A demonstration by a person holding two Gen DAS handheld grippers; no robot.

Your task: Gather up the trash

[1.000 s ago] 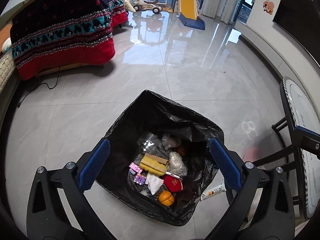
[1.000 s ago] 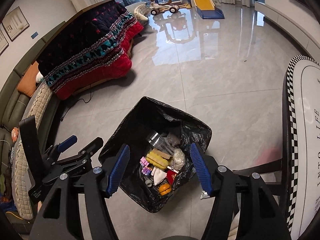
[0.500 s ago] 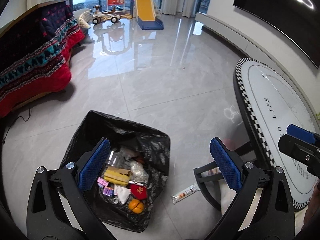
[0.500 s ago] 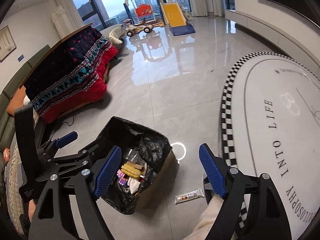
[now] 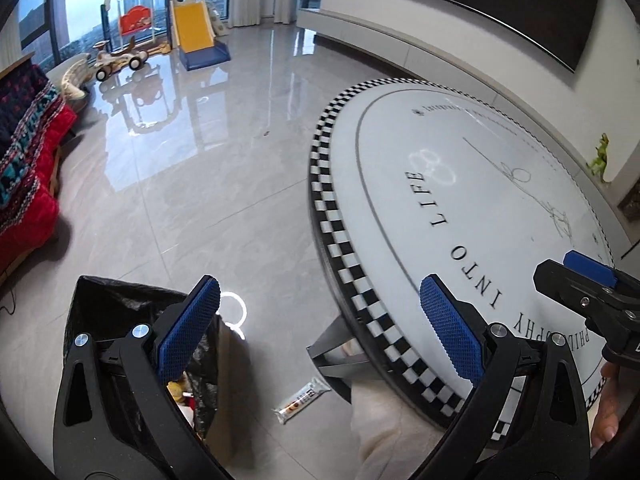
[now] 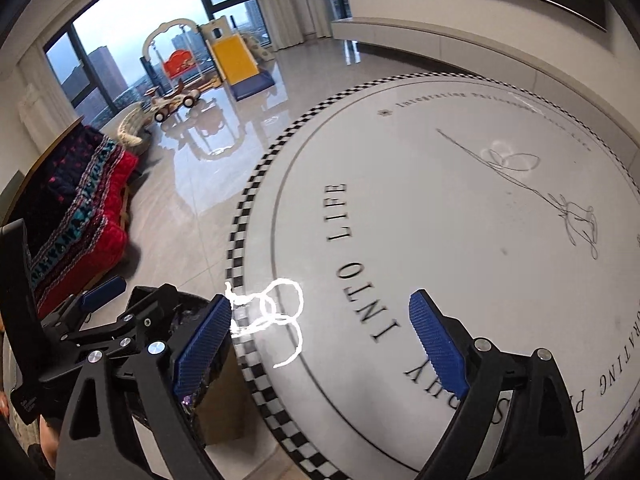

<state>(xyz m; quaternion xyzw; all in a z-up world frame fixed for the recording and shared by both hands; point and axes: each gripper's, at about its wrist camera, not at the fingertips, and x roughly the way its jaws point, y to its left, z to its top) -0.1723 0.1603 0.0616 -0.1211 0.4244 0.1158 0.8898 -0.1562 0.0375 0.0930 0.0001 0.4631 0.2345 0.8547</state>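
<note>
The black trash bag (image 5: 116,304) stands on the floor at lower left, holding several scraps and half hidden behind my left gripper's finger. A small snack wrapper (image 5: 304,398) lies on the tiles between the bag and the table's leg. My left gripper (image 5: 318,292) is open and empty, hanging over the floor by the table's edge. My right gripper (image 6: 320,308) is above the round table (image 6: 460,220), jaws opening, nothing between them. The bag (image 6: 184,316) peeks out behind its left finger. No trash shows on the tabletop.
The white round table (image 5: 480,184) with a checkered rim fills the right side. A person's trouser leg (image 5: 384,420) is by its leg. A sofa with a red patterned blanket (image 5: 24,168) is left; a toy slide (image 5: 196,36) and ride-on car (image 5: 120,60) stand far back.
Both views have swung right, from straight over the trash bag to the table. The bag slid to the lower left. The right gripper's jaws have widened.
</note>
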